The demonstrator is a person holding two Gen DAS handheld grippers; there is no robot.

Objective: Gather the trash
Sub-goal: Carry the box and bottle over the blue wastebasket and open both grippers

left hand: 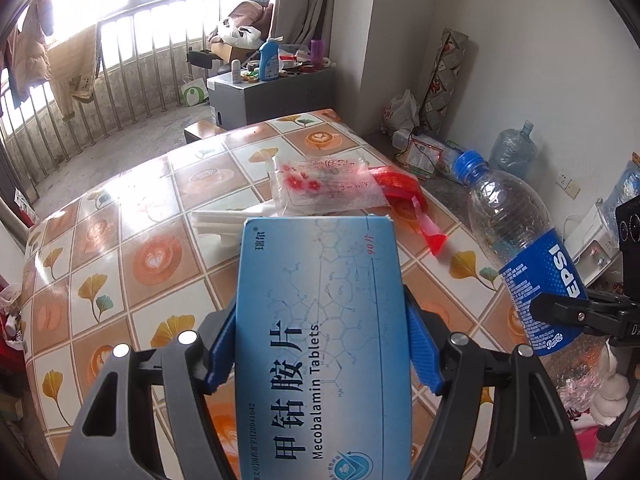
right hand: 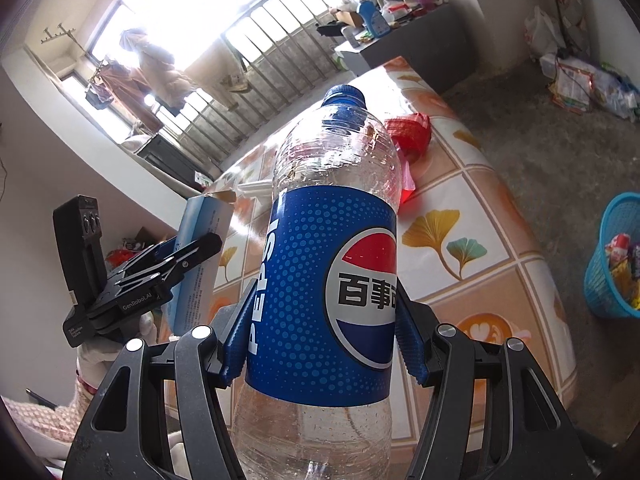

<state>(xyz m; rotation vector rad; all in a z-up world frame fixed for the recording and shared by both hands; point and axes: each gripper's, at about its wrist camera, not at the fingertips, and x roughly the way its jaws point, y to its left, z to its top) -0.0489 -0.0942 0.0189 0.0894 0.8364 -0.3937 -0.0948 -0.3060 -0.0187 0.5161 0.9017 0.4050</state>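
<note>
Grip firm on both loads, left gripper point(left hand: 320, 344) clamping the tablet box point(left hand: 320, 340), right gripper point(right hand: 320, 344) the Pepsi bottle point(right hand: 324, 264), carry each level to the blue basket point(right hand: 612, 256).

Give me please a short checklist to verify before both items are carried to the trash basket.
1. Left tool grips the tablet box: ok, blue pads press both long edges.
2. Right tool grips the Pepsi bottle: ok, pads press on the label.
3. Bottle cap closed: ok, blue cap is on.
4. Both items lifted off the table: ok, both are held above it.
5. Blue basket is visible and has room: ok, it stands on the floor right of the table, partly filled.
6. Trash left on table: not ok, a printed plastic bag and red wrapper remain.
</note>
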